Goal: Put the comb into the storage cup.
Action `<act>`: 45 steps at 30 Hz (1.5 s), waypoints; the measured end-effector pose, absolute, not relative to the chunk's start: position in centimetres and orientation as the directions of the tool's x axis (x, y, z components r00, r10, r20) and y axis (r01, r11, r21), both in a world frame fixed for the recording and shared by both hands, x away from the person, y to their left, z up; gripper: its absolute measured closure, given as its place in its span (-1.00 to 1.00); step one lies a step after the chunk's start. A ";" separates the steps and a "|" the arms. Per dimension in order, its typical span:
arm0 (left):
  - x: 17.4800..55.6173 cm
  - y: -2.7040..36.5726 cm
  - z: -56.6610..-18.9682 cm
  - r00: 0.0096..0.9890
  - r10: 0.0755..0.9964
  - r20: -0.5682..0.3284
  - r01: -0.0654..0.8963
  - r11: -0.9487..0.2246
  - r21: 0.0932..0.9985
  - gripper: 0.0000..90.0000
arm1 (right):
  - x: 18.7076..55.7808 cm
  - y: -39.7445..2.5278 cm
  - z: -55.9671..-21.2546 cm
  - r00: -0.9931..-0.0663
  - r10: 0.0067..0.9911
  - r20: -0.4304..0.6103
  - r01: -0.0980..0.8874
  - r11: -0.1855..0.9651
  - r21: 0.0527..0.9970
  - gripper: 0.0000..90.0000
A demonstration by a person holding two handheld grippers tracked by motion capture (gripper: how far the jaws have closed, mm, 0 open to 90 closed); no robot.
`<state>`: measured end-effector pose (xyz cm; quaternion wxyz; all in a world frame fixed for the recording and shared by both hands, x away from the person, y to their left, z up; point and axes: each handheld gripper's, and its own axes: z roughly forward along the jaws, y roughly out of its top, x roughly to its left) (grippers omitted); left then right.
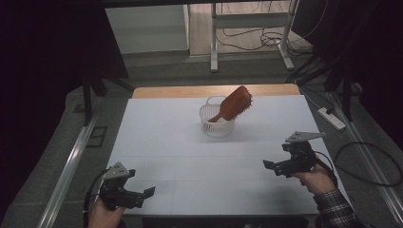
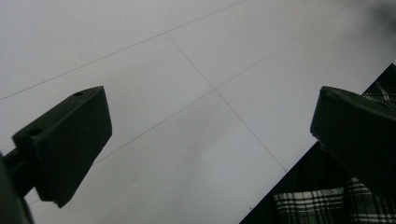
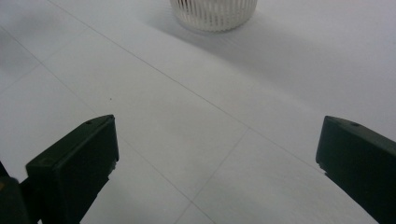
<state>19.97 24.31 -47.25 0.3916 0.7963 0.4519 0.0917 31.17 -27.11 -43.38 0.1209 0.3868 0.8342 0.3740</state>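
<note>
High view: left gripper (image 1: pixel 138 195) low at the near left corner of the white surface (image 1: pixel 190 161), fingers apart, nothing between them, held by a hand (image 1: pixel 102 214) cut off at the bottom edge. Left gripper view adds what the high view lacks: both black fingers (image 2: pixel 70 140) spread wide over bare surface with thin grid lines, plus the near surface edge and plaid cloth (image 2: pixel 317 205) just past it at lower right. Middle of the high view: white ribbed basket (image 1: pixel 217 119) toward the far side, orange-brown hairbrush (image 1: pixel 234 104) standing tilted in it, handle down inside, bristle head sticking out up-right; handle end hidden by the basket wall. Wide open surface between basket and both grippers, nothing else on it. Right: right gripper (image 1: pixel 272 167) near the right edge, fingers apart and empty, hand (image 1: pixel 316 178) and plaid sleeve (image 1: pixel 335 209) behind it. Right gripper view shows its fingers (image 3: pixel 74 163) wide apart and the basket (image 3: pixel 213 14) base ahead, top cut off by the frame, brush out of frame. Room beyond the surface dark, hard to make out.
</note>
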 end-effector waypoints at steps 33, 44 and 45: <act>19.9 24.3 -47.2 0.573 0.792 -0.209 0.647 -0.281 0.709 -1.00 | 28.1 -30.5 -44.3 -0.616 0.784 0.076 0.602 0.406 0.688 -1.00; 19.9 24.4 -47.2 0.573 0.792 -0.210 0.647 -0.279 0.710 -1.00 | 27.2 -31.4 -44.4 -0.595 0.801 0.070 0.613 0.395 0.684 -1.00; 19.9 24.4 -47.2 0.573 0.792 -0.210 0.647 -0.279 0.710 -1.00 | 27.0 -31.5 -44.4 -0.592 0.803 0.069 0.614 0.394 0.684 -1.00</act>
